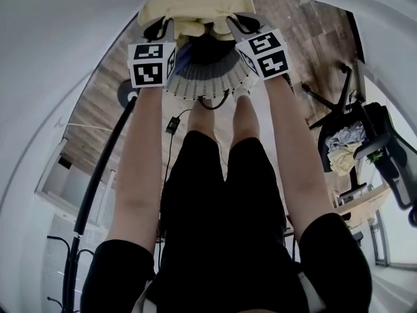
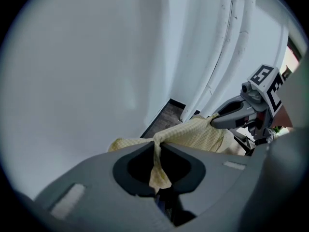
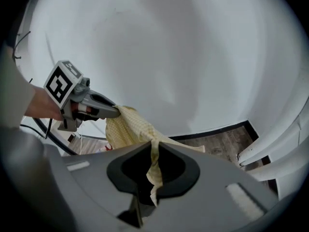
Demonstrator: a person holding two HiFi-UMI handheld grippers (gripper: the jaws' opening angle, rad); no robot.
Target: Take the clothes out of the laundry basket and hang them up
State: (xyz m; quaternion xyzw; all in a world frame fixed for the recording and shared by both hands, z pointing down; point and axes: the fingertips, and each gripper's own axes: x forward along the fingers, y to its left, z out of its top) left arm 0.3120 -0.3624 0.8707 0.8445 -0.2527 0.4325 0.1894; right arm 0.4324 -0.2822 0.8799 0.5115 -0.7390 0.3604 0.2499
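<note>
Head view, wood-plank floor (image 1: 311, 34), white wall (image 1: 52, 44), left hand-held gripper (image 1: 163, 23) and right hand-held gripper (image 1: 233, 22) both clenched on yellow cloth (image 1: 195, 6)

We see a plain white wall (image 1: 52, 57) on the left, meeting a wood-plank floor (image 1: 313, 38) along a dark baseboard (image 3: 212, 129). A black office chair (image 1: 374, 128) stands at the right. A black pole (image 1: 98, 175) curves along the left. A small black adapter (image 1: 172, 124) on a cable lies on the floor. The light is soft and even.
</note>
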